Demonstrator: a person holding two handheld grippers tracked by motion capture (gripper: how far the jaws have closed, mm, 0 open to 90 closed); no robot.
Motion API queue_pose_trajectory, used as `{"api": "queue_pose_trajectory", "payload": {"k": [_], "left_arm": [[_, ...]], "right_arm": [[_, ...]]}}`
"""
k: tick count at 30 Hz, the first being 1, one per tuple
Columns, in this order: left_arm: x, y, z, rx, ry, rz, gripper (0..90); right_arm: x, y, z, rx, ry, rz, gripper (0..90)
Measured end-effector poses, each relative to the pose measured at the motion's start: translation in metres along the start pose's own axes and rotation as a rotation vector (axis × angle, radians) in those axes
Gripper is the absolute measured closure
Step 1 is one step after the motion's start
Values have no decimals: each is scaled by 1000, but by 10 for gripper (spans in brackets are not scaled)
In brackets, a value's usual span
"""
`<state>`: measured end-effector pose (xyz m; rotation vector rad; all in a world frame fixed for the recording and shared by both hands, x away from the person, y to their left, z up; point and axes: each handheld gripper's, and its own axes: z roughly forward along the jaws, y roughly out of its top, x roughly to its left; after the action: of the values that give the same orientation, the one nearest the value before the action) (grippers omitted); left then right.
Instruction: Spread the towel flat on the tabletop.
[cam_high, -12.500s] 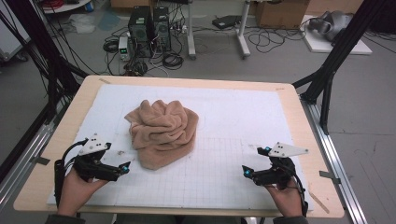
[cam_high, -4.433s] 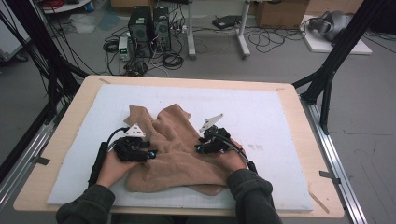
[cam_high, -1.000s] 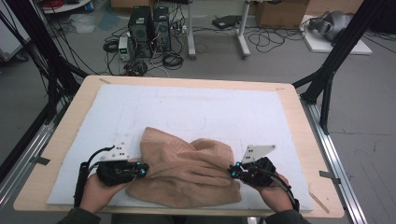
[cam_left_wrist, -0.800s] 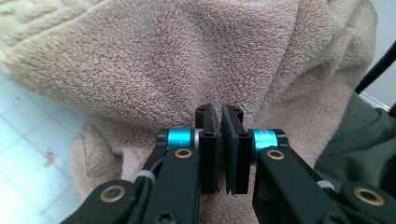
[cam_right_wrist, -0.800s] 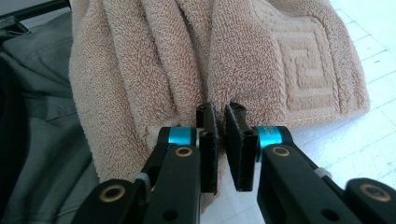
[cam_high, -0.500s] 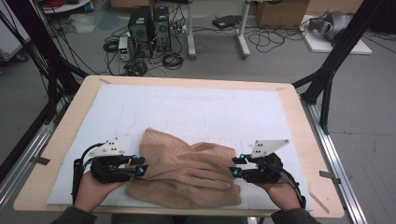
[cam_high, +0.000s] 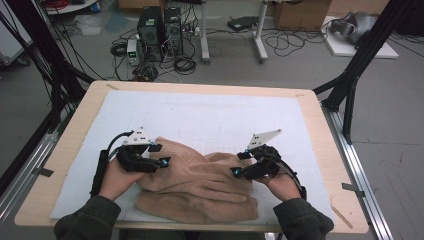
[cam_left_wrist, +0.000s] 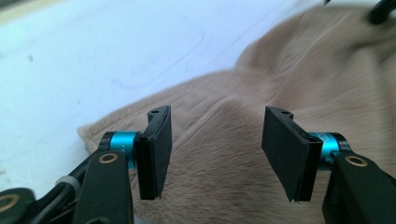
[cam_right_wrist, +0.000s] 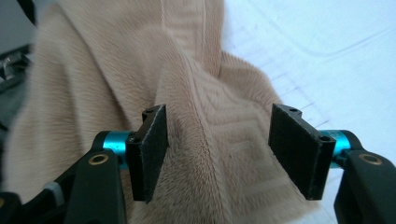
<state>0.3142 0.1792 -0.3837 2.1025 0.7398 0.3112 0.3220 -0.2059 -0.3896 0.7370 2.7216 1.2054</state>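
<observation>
Towel (cam_high: 195, 187), tan and rumpled, lies on the near half of the white mat (cam_high: 210, 117), its long axis running left to right along the table's (cam_high: 325, 150) near edge. It sits between the tongs: the left gripper (cam_high: 159, 156) hangs over its far-left part and the right gripper (cam_high: 236, 164) over its right part. Both pairs of jaws have just been opening and now stand released, with cloth lying beneath the gaps but not pinched.

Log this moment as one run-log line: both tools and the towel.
left tool: open, jaws just opening, over towel | right tool: open, jaws just opening, over towel fold | towel: rumpled on white mat, released
</observation>
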Motion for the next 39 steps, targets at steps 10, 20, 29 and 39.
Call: {"api": "queue_pose_trajectory", "payload": {"k": [10, 20, 29, 39], "left_arm": [[12, -30, 29, 169, -93, -48, 745], [12, -27, 16, 113, -54, -36, 892], [11, -18, -4, 11, -33, -49, 894], [15, -17, 11, 47, -10, -48, 465]], "right_arm": [[3, -29, 36, 114, 79, 10, 758], [3, -22, 21, 63, 25, -19, 856], [0, -16, 0, 6, -18, -14, 856], [-4, -19, 4, 31, -21, -6, 850]]}}
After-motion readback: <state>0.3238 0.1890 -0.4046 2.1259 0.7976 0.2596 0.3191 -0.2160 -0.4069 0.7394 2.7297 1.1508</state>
